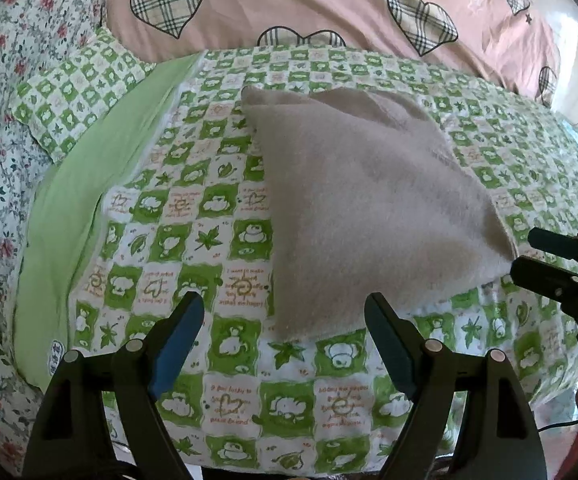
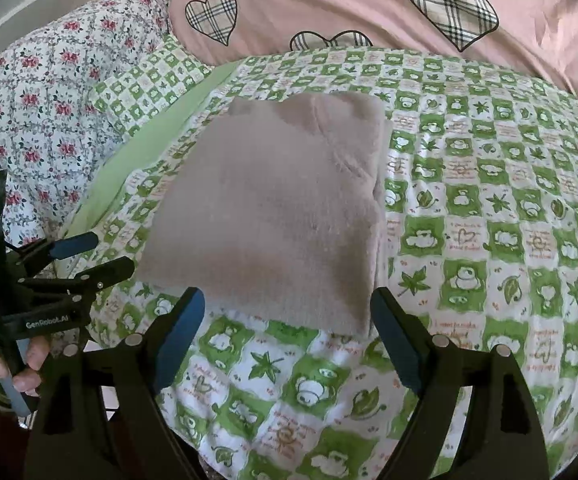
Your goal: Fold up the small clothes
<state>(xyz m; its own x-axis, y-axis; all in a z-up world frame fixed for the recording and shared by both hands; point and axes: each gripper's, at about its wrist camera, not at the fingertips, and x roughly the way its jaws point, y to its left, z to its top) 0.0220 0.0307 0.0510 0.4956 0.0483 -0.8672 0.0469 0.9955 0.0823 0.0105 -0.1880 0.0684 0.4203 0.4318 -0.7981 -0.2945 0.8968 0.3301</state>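
Fleece garment, beige and already folded into a thick rectangle, lies on the green-checked quilt of the bed. Both tongs stand wide and hold nothing. From the right tongs the bundle sits at twelve o'clock, its near edge just beyond the fingertips, its long axis running away toward the pink heart duvet. From the left tongs it lies toward one o'clock, near corner between the fingers. The right looks squarer to it.
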